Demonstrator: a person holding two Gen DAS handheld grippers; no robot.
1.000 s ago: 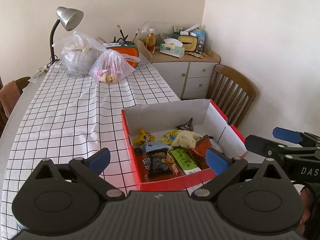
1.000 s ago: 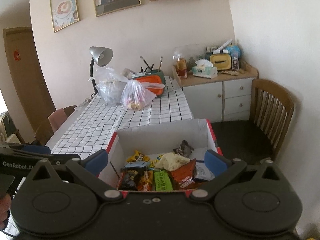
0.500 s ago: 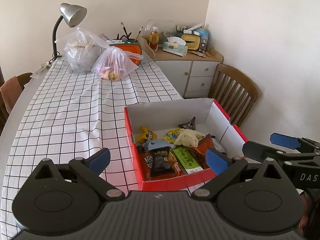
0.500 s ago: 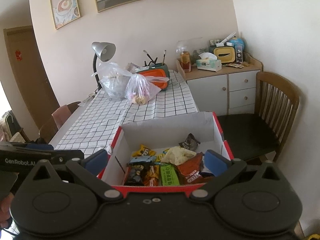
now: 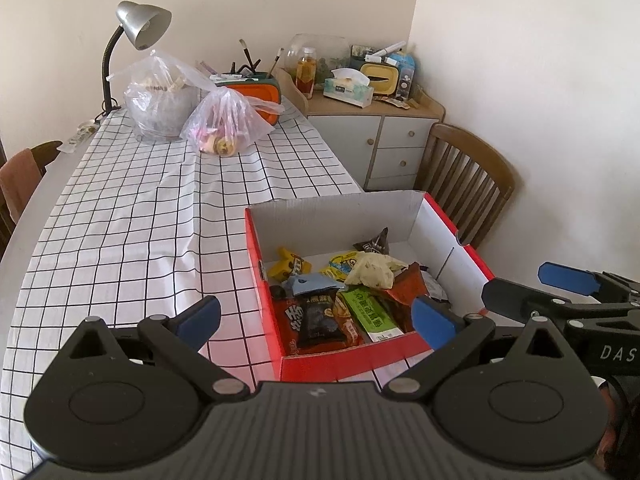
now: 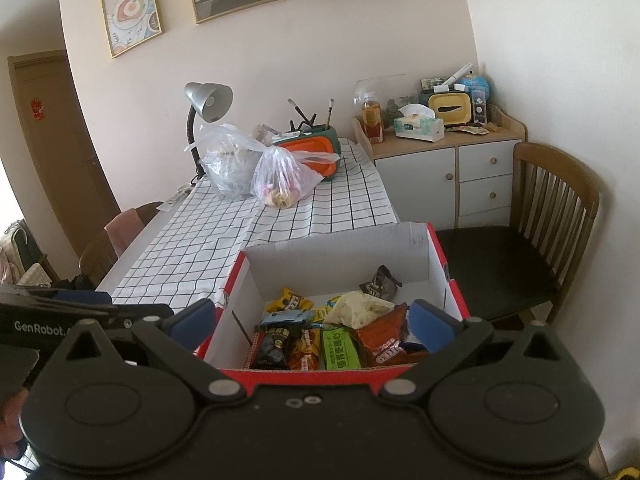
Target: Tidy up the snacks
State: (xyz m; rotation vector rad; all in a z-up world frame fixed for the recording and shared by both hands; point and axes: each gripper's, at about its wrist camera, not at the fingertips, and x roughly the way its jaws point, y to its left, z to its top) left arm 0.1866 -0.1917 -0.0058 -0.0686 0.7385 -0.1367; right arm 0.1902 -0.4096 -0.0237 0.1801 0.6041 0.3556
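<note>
Hovering open claws [image 5: 316, 318] [image 6: 310, 322] above snack box [image 5: 268, 280].

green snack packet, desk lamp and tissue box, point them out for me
green snack packet [image 6: 340, 347], right wrist view, middle of its printed face
desk lamp [image 5: 145, 25], left wrist view, on the silver shade
tissue box [image 6: 418, 128], right wrist view, front side

We see a matt cardboard box [image 5: 340, 210] of glossy foil wrappers [image 5: 320, 314], a smooth checked cloth [image 5: 140, 216], thin clear plastic bags [image 5: 224, 120], a brushed-metal lamp [image 5: 142, 24], a varnished wooden chair [image 5: 468, 172].
</note>
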